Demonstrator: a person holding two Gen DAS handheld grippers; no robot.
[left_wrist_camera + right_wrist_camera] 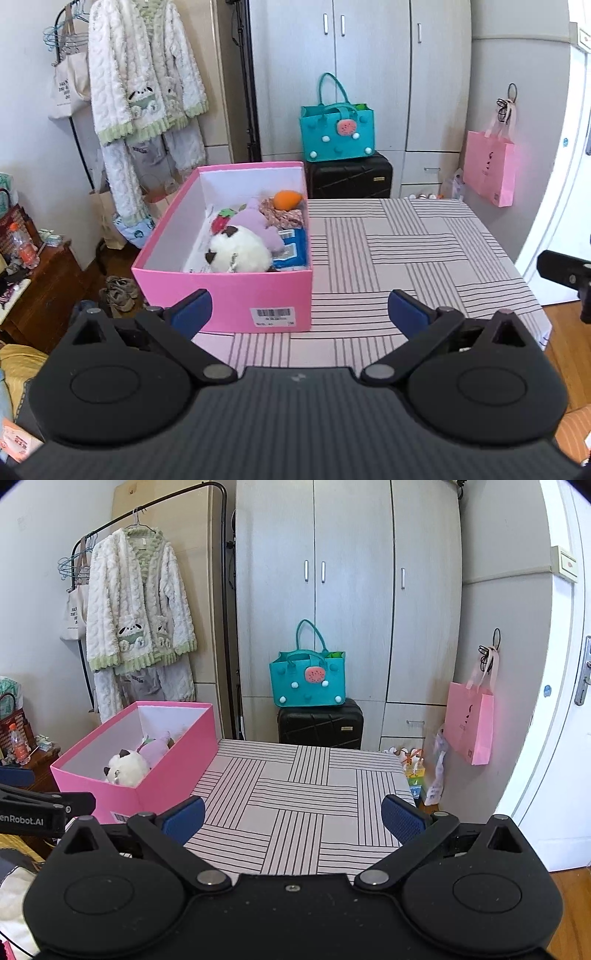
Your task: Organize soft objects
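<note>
An open pink box [229, 295] stands on the left side of the striped table [406, 258]. Inside lie a white plush [240, 254], a purple plush [255, 221], a strawberry toy [221, 221], an orange toy [287, 199], a patterned cloth [284, 216] and a blue packet [293, 251]. My left gripper [299, 314] is open and empty, just in front of the box. My right gripper [293, 818] is open and empty over the table's near edge, right of the box [162, 771]. The white plush [127, 768] and purple plush [157, 749] show there too.
A teal bag [308, 681] sits on a black suitcase [320, 723] behind the table, before a wardrobe [351, 590]. A pink bag [469, 723] hangs at right. A clothes rack with a fluffy robe [136, 609] stands at left. A wooden side table [44, 288] with clutter stands beside the box.
</note>
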